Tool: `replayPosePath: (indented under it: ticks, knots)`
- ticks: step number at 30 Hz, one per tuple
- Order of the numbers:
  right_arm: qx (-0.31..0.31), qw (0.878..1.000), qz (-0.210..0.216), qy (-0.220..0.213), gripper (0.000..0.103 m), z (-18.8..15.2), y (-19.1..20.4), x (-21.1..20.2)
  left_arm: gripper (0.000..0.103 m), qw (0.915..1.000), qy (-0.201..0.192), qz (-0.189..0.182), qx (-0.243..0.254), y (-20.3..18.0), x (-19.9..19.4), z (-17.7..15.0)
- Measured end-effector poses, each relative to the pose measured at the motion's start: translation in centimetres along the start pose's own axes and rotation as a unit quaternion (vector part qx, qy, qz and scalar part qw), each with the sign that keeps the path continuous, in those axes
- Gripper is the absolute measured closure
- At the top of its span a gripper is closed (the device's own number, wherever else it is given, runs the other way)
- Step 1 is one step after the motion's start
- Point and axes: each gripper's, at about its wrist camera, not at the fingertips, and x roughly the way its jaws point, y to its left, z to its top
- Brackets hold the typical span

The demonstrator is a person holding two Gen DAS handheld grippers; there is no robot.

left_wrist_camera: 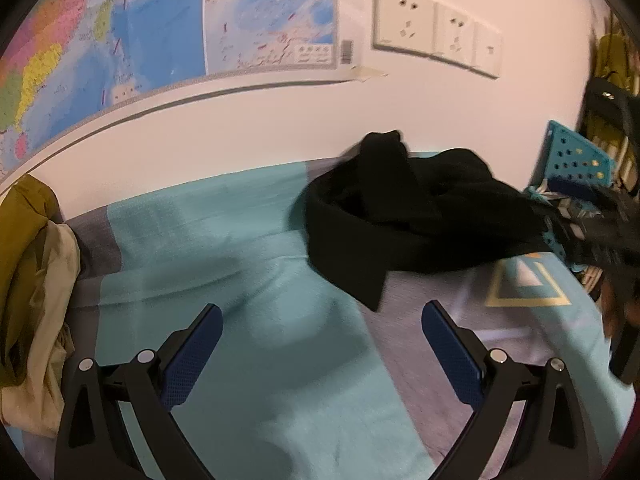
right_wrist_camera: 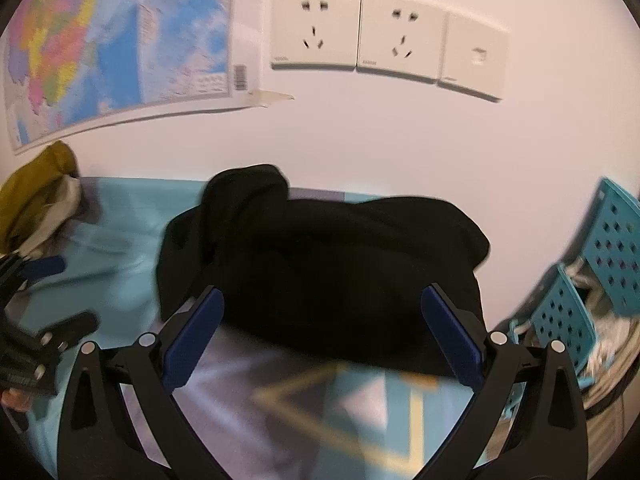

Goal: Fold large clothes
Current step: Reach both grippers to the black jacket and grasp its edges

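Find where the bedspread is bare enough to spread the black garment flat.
Bare: the teal bedspread between the olive clothes pile and the black garment. Crowded: the side by the blue perforated basket.

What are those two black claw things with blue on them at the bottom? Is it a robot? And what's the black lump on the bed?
No robot here. A person holds a grabbing tool in each hand, and each tool carries its own camera looking out past its two fingers, so you get one picture per hand. The left gripper and the right gripper are both wide open and hold nothing. The blue parts are the fingers' pads. The lump is a crumpled black garment lying on the teal and grey bedsheet, waiting to be folded. The right gripper is nearer to it. At the left lies a heap of olive and cream clothes, at the right a teal basket. A map and sockets are on the wall.
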Motion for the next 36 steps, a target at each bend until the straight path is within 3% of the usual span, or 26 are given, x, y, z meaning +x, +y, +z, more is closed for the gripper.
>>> replayPosePath:
  ticks: [9, 12, 13, 14, 19, 26, 28, 30, 31, 32, 34, 36]
  knots:
    - [-0.103, 0.993, 0.003, 0.064, 0.010, 3.2, 0.4, 9.3, 0.007, 0.9995, 0.018, 0.025, 0.002, 1.5, 3.2, 0.9]
    - [-0.113, 0.990, 0.027, 0.082, 0.040, 3.3, 0.0, 11.0, 0.007, 0.9994, 0.022, 0.027, -0.001, 1.8, 3.9, 1.0]
    - [-0.112, 0.989, 0.041, 0.088, 0.074, 3.2, -0.2, 11.2, 0.007, 0.9993, 0.027, 0.028, -0.001, 1.9, 4.1, 0.9]
    - [-0.114, 0.989, 0.045, 0.085, 0.098, 3.3, -0.3, 10.9, 0.007, 0.9991, 0.030, 0.029, -0.001, 1.9, 4.3, 0.9]
    - [-0.138, 0.989, 0.036, 0.032, 0.101, 3.1, -0.9, 4.8, 0.007, 0.9988, 0.034, 0.035, -0.007, 2.8, 5.2, 0.8]
    - [-0.111, 0.991, 0.043, -0.054, 0.101, 0.9, -3.8, -6.6, 0.007, 0.9991, 0.022, 0.037, -0.003, 3.0, 5.5, 1.7]
    - [-0.117, 0.990, 0.056, -0.048, 0.101, 0.1, -4.3, -7.2, 0.007, 0.9991, 0.020, 0.036, -0.001, 2.5, 5.5, 2.1]
    - [-0.123, 0.991, 0.035, -0.036, 0.100, -0.6, -3.2, -6.2, 0.007, 0.9992, 0.015, 0.037, 0.003, 2.2, 5.8, 2.5]
    - [-0.118, 0.992, 0.035, -0.031, 0.092, -1.3, -3.3, -5.8, 0.007, 0.9992, 0.014, 0.037, 0.005, 2.0, 6.0, 2.6]
    - [-0.111, 0.993, 0.041, -0.026, 0.067, -1.6, -3.4, -5.5, 0.007, 0.9991, 0.012, 0.039, 0.009, 1.7, 6.3, 2.8]
    - [-0.099, 0.994, 0.022, -0.041, 0.037, -1.9, -2.5, -5.3, 0.007, 0.9987, 0.012, 0.046, 0.017, 1.5, 6.7, 3.0]
    - [-0.097, 0.992, 0.048, -0.066, 0.038, -2.6, -2.0, -6.1, 0.007, 0.9989, 0.013, 0.043, 0.015, 1.7, 7.0, 3.2]
